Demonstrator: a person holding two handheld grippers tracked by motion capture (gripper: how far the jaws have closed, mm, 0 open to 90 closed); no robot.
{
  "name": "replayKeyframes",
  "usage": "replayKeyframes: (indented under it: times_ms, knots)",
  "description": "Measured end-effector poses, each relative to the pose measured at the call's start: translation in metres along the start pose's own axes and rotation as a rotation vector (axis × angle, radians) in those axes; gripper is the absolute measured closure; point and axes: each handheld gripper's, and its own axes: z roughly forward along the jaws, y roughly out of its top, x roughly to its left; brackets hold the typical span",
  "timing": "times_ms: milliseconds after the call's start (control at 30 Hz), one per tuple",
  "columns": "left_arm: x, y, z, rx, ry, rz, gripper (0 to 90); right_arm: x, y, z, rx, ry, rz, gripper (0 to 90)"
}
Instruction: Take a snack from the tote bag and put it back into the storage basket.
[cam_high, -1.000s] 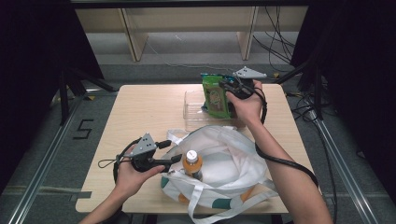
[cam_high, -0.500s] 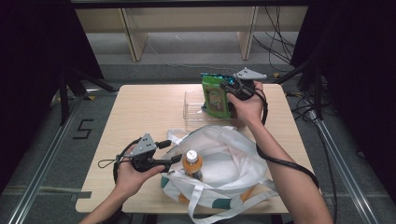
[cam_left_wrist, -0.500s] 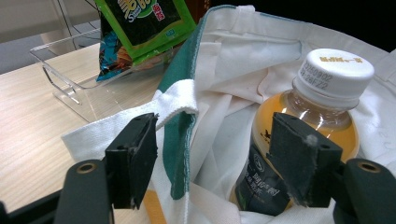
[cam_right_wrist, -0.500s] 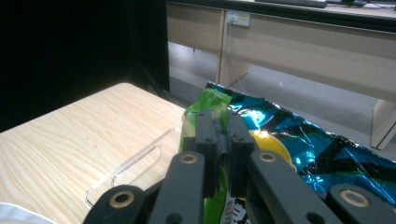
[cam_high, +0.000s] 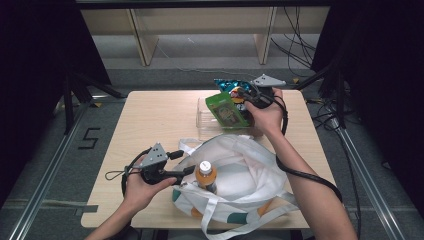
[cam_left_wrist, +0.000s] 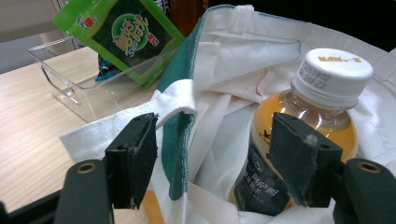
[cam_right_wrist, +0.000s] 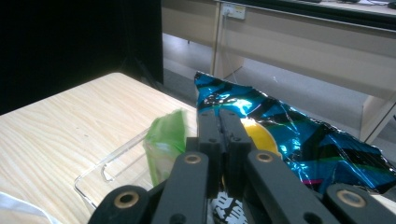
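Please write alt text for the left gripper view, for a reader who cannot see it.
Two black jaws of the left hand-held gripper stand open around the rim of a white cloth bag that holds a bottle of orange drink. Behind, a green snack packet leans in a clear tray.

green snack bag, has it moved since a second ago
No. In the high view the green snack bag still leans in the clear tray at the table's far edge.

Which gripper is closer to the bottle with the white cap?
Left. The left gripper sits beside the bottle at the bag's rim; the right gripper is far across the table, shut on the blue snack bag.
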Motion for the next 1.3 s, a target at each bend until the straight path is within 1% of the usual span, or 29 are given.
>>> replayKeyframes:
  times_ms: [33,100,167,267,333,433,467,500,533,567,600,667,700,733,767,800,833,867,900,933,967,1067,1100,1133,1167,1200,1267,1300]
  knots:
    - [0.0,0.0,0.0,0.001,0.0,-0.001,31.7,-0.001,0.0,-0.001,0.002,0.014,-0.008,89.0]
    - [0.0,0.0,0.0,-0.001,0.0,0.0,31.7,0.0,0.001,-0.003,-0.004,0.006,0.004,88.0]
    - [-0.001,0.0,0.0,-0.001,0.0,0.0,31.7,0.0,0.003,-0.003,-0.012,0.009,-0.011,86.7]
    - [-0.001,0.0,0.0,-0.002,0.001,0.003,31.7,0.001,0.003,-0.005,-0.018,0.001,0.001,82.7]
    - [-0.001,0.001,0.0,-0.003,0.001,0.003,31.7,0.002,0.003,-0.004,-0.004,0.018,-0.003,78.1]
    - [-0.001,0.001,0.0,-0.004,0.002,0.003,31.7,0.005,0.005,0.001,0.042,0.034,-0.009,73.2]
    - [-0.001,0.0,0.0,-0.012,-0.005,-0.002,31.7,0.005,0.006,0.002,0.045,0.053,-0.007,72.9]
    - [-0.001,0.0,0.0,-0.01,-0.004,-0.001,31.7,0.006,0.007,0.004,0.047,0.043,-0.012,72.4]
    - [0.0,0.0,0.0,-0.007,-0.004,0.0,31.7,0.006,0.008,0.006,0.053,0.045,-0.021,71.7]
    - [0.0,0.0,0.0,-0.005,-0.001,0.0,31.7,0.006,0.008,0.007,0.056,0.043,-0.016,71.3]
    - [0.0,0.0,-0.001,0.0,0.002,0.002,31.8,0.007,0.008,0.01,0.047,0.041,-0.017,71.1]
    - [0.0,0.0,0.0,0.001,0.002,-0.001,31.7,0.006,0.008,0.012,0.067,0.036,-0.024,71.0]
    - [0.0,0.0,-0.001,0.0,0.002,0.001,31.7,0.007,0.007,0.014,0.058,0.031,-0.023,70.7]
    - [0.0,0.0,-0.001,-0.002,0.001,0.001,31.7,0.008,0.007,0.015,0.07,0.035,-0.017,70.6]
    - [0.0,0.0,-0.001,-0.007,-0.004,0.0,31.7,0.007,0.006,0.017,0.07,0.029,-0.015,70.5]
    - [0.0,0.0,-0.001,-0.008,-0.003,-0.001,31.7,0.007,0.006,0.018,0.075,0.031,-0.025,70.6]
    - [0.0,0.0,-0.001,-0.007,-0.003,0.0,31.7,0.008,0.005,0.019,0.08,0.037,-0.013,70.8]
    - [0.0,0.0,-0.001,-0.005,-0.003,0.0,31.7,0.008,0.005,0.021,0.067,0.032,-0.028,71.1]
    - [0.0,0.0,0.0,-0.006,-0.004,-0.002,31.7,0.006,0.005,0.022,0.075,0.026,-0.046,71.1]
    - [0.0,0.0,0.0,-0.008,-0.005,-0.001,31.7,0.008,0.004,0.023,0.084,0.034,-0.017,71.2]
    - [0.0,0.0,0.0,-0.008,-0.005,-0.001,31.7,0.008,0.004,0.024,0.086,0.027,-0.013,71.2]
    - [0.0,0.0,-0.001,-0.005,-0.004,0.001,31.7,0.008,0.005,0.025,0.101,0.034,-0.019,71.4]
    - [0.0,0.0,-0.001,-0.001,0.002,0.001,31.7,0.01,0.005,0.025,0.1,0.036,-0.006,71.4]
    - [0.0,0.0,-0.001,-0.002,0.001,-0.001,31.7,0.01,0.006,0.025,0.101,0.041,-0.009,71.7]
    - [0.0,0.0,-0.001,-0.001,0.001,-0.001,31.7,0.01,0.006,0.025,0.102,0.034,-0.019,72.0]
    - [0.0,0.0,-0.001,0.001,0.001,0.001,31.7,0.011,0.006,0.025,0.109,0.043,-0.007,72.2]
    - [0.0,0.0,-0.001,-0.002,-0.001,0.0,31.7,0.012,0.005,0.026,0.111,0.04,-0.013,72.5]
    - [0.0,0.0,-0.001,-0.001,-0.001,0.0,31.7,0.013,0.005,0.027,0.1,0.03,-0.009,72.7]
